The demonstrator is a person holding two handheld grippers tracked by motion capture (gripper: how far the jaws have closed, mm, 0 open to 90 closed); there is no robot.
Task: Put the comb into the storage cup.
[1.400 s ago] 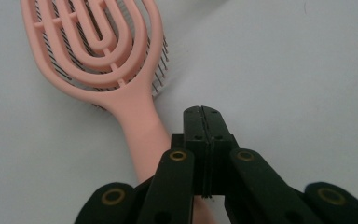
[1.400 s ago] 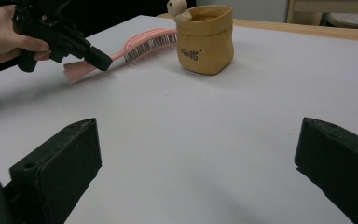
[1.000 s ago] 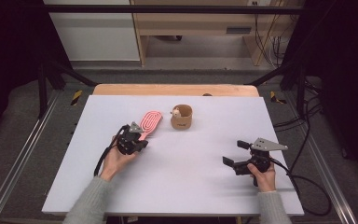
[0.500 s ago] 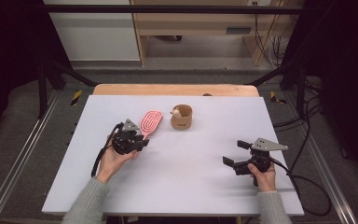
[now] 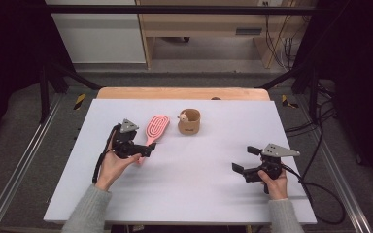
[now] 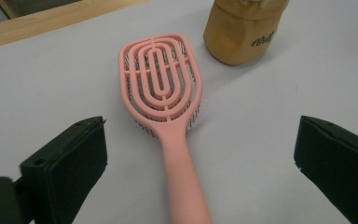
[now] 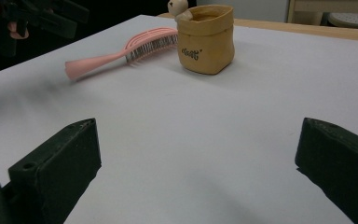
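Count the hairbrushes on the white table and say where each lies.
1. A pink vented plastic hairbrush lies flat on the white table, just left of the tan fabric pouch, its handle toward the left hand-held gripper. None seems hidden.

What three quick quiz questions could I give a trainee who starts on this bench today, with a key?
1. True or false: the left gripper grips the pink hairbrush.
2. Which thing stands right of the brush's head in the high view: A a glass jar, B a tan pouch, C a book?
3. How do the right gripper jaws stand?

Key: 1 false, its jaws have just opened and the brush lies on the table; 2 B; 3 open, nothing between.
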